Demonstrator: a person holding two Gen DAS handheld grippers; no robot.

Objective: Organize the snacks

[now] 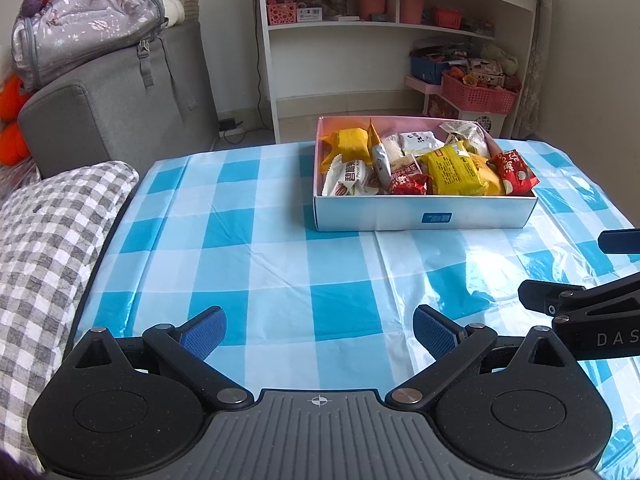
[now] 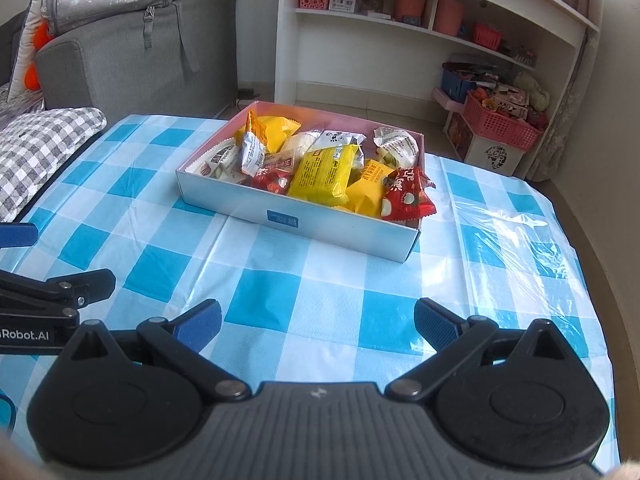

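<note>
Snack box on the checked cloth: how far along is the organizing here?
Looks essentially done: every visible packet sits in the box, with the red packet hanging over its near corner. No loose snacks show on the tablecloth. The left gripper and right gripper are open, holding nothing.

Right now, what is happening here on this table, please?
A person holds two claws over a table with a blue checked cloth. The left claw and the right claw are both open and hold nothing. All the snack packets, such as the big yellow packet and a red packet, lie inside the white box ahead of the claws. No loose snack shows on the cloth, so the sorting looks finished or close to it.
</note>
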